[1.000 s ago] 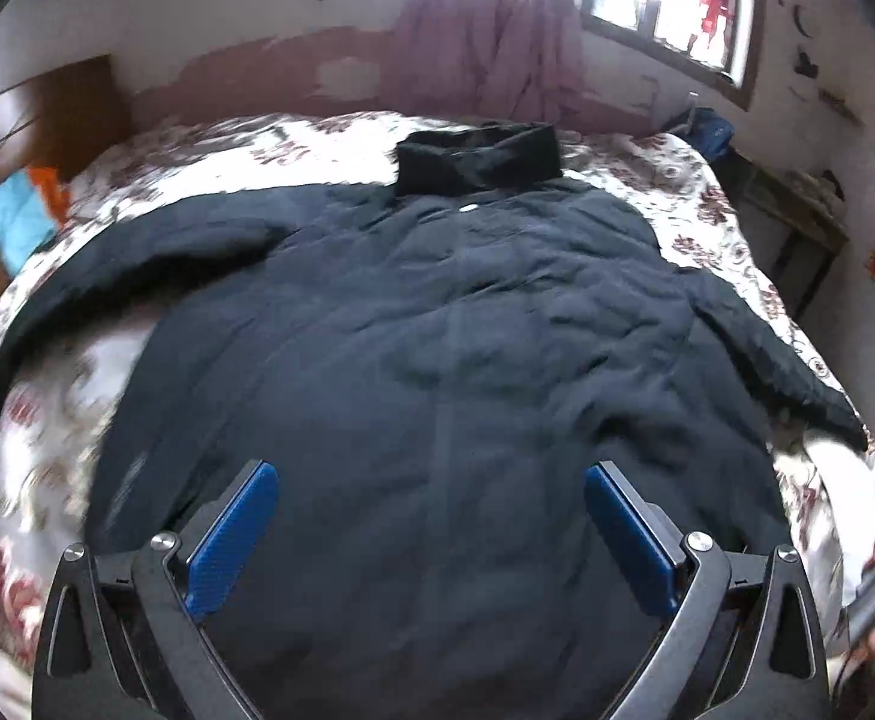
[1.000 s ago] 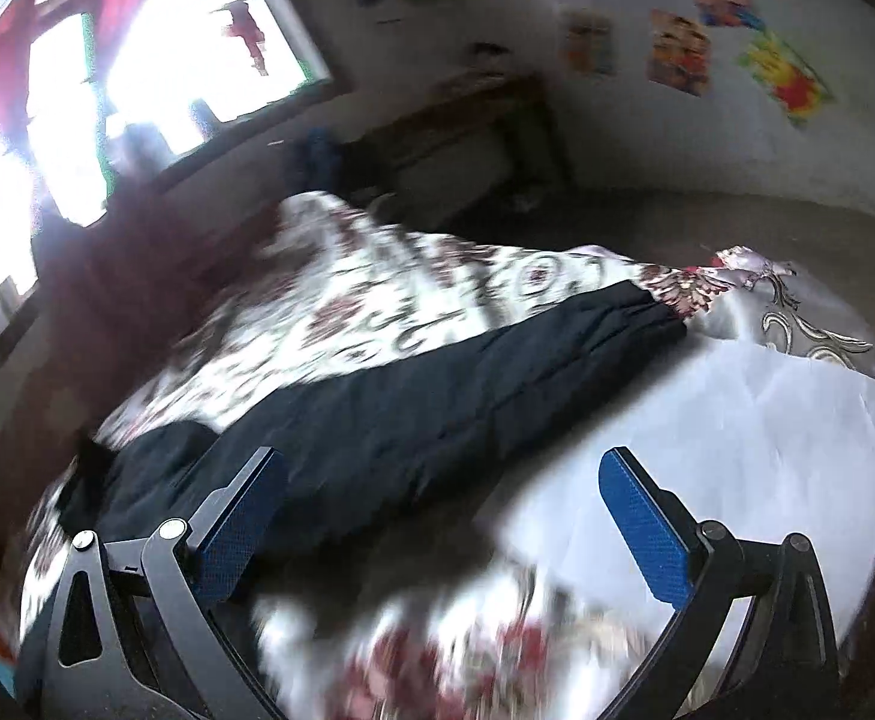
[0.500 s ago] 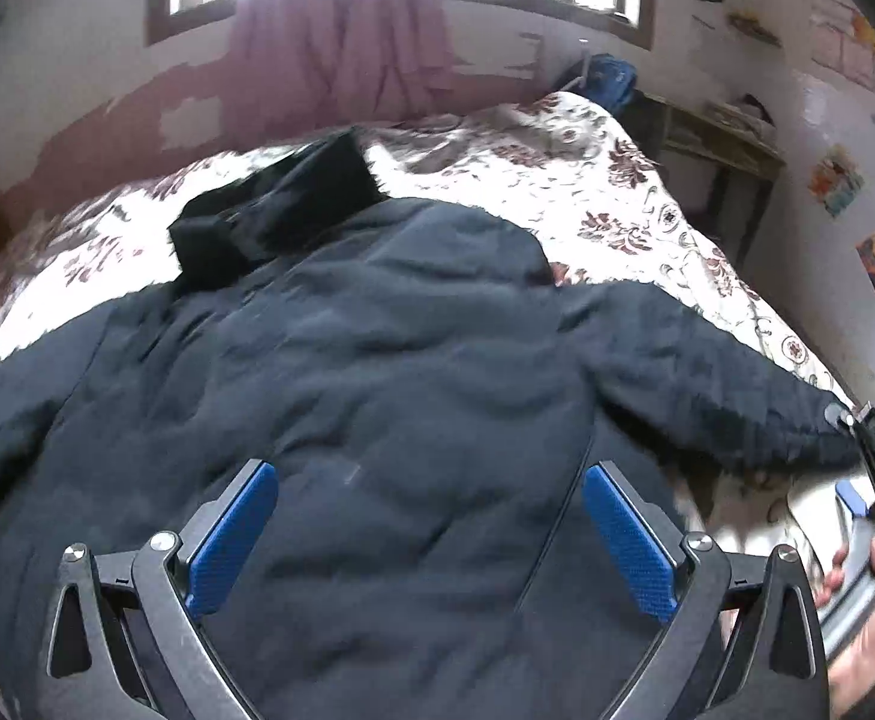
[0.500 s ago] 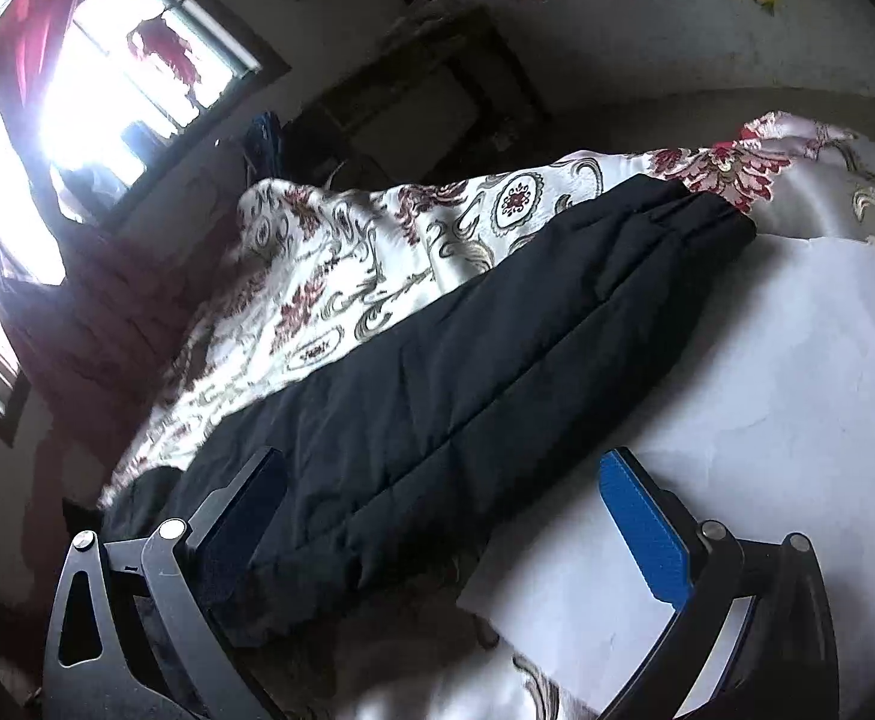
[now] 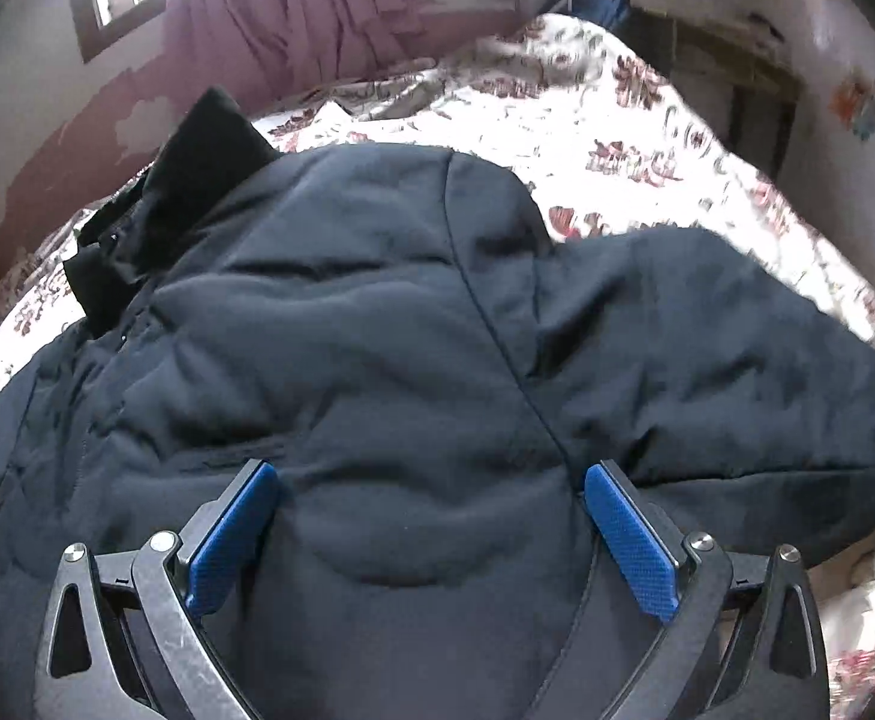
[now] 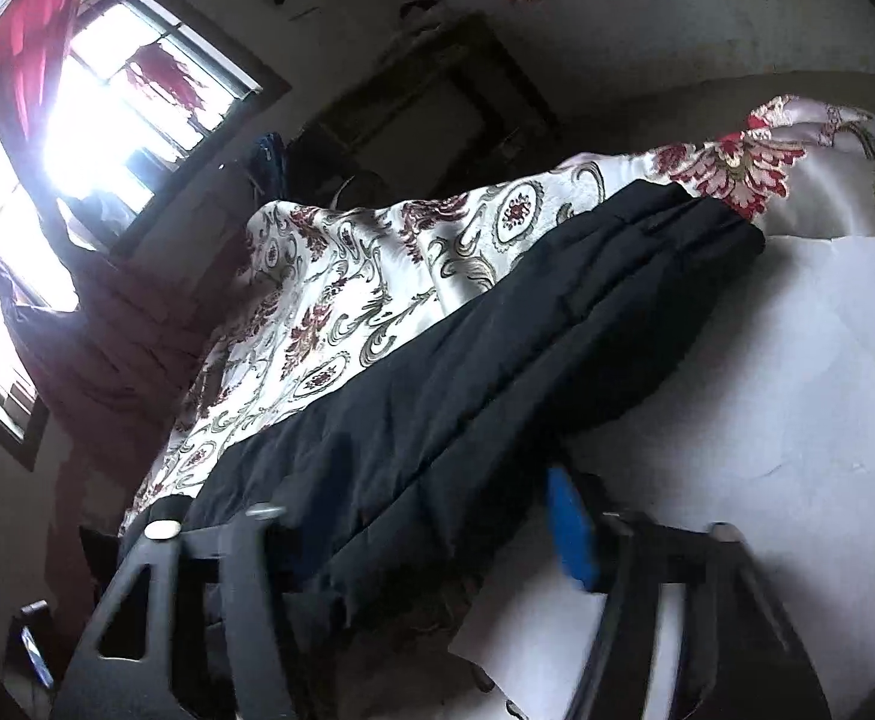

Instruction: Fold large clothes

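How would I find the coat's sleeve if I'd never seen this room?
Start at the big bed with the flowery cover. A dark padded coat lies spread flat on it. The sleeve is the long dark arm running out toward the bed's corner, lying between the flowery cover and a plain white sheet; it alone ends in a straight cuff.

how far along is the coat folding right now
Done: the dark coat lies spread flat on the floral bedspread, collar away from the camera. In hand: the right gripper is at the sleeve, jaws blurred; the left gripper hovers open over the coat body. Left: no fold shows yet, so both sleeves and the body remain.
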The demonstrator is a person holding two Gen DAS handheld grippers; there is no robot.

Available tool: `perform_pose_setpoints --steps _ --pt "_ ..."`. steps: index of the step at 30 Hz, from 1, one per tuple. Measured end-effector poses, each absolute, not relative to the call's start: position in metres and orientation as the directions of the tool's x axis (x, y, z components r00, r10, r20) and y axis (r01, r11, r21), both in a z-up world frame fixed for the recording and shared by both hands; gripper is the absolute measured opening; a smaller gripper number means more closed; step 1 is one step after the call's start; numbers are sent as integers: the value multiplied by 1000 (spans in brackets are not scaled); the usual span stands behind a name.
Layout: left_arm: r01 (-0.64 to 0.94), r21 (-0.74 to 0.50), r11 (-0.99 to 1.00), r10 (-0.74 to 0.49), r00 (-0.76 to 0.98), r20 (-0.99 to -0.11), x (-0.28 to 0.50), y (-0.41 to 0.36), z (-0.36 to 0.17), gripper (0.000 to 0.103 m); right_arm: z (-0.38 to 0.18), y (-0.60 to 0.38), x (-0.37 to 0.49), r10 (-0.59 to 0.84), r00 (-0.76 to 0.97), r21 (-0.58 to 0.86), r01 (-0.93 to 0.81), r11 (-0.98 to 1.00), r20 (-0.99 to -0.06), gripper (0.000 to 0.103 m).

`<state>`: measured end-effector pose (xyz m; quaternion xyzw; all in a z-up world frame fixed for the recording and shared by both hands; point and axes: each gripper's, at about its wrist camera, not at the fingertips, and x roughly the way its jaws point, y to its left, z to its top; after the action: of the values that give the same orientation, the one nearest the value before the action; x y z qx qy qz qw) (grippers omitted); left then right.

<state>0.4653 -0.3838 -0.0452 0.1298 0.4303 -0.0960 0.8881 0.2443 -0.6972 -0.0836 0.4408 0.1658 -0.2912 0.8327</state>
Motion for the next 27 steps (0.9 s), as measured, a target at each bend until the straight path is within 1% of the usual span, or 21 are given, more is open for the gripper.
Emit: perform_pose_setpoints --steps 1,3,6,9,11,13,14,17,18,20,22,23,25,26,27 --pt "282 159 946 -50 612 -789 465 -385 -48 103 -85 -700 245 -337 768 635 640 432 -545 23" --pt "281 176 943 -36 614 -789 464 -386 -51 103 -87 -702 243 -324 780 657 625 421 -535 9" --pt "289 179 940 -33 600 -800 467 -386 -50 103 -72 -699 240 -337 803 672 596 439 -492 6" --pt "292 99 951 -88 565 -820 470 -375 -39 103 -36 -684 240 -366 839 651 544 529 -404 5" --pt "273 38 961 -124 552 -824 465 -357 -24 103 -8 -666 246 -389 856 594 517 616 -342 5" --pt "265 15 964 -139 552 -822 458 -340 -9 103 27 -632 254 -405 878 477 479 737 -256 5" --pt "260 10 966 -141 555 -820 454 -330 -1 103 42 -609 259 -388 896 412 445 795 -217 5" --pt "234 -2 972 -139 568 -811 442 -290 24 103 70 -542 272 -300 941 218 330 919 -157 5" --pt "218 -2 976 -129 570 -812 439 -274 31 103 77 -505 278 -237 960 112 254 961 -149 5" --pt "173 -12 985 -111 577 -809 432 -238 44 103 78 -449 284 -148 975 -48 142 989 -163 5" --pt "117 -32 993 -95 588 -803 426 -197 55 103 67 -385 294 -50 972 -212 0 977 -230 5" --pt "87 -41 995 -85 598 -797 421 -176 60 103 61 -362 298 -22 963 -257 -50 965 -269 5" --pt "40 -52 998 -66 616 -785 414 -140 67 103 38 -320 314 16 924 -327 -151 933 -382 5" --pt "20 -63 998 -61 625 -778 410 -121 68 103 23 -305 325 20 891 -339 -194 920 -454 6" --pt "6 -74 997 -61 629 -775 406 -107 67 103 11 -297 328 29 864 -337 -227 914 -503 11"
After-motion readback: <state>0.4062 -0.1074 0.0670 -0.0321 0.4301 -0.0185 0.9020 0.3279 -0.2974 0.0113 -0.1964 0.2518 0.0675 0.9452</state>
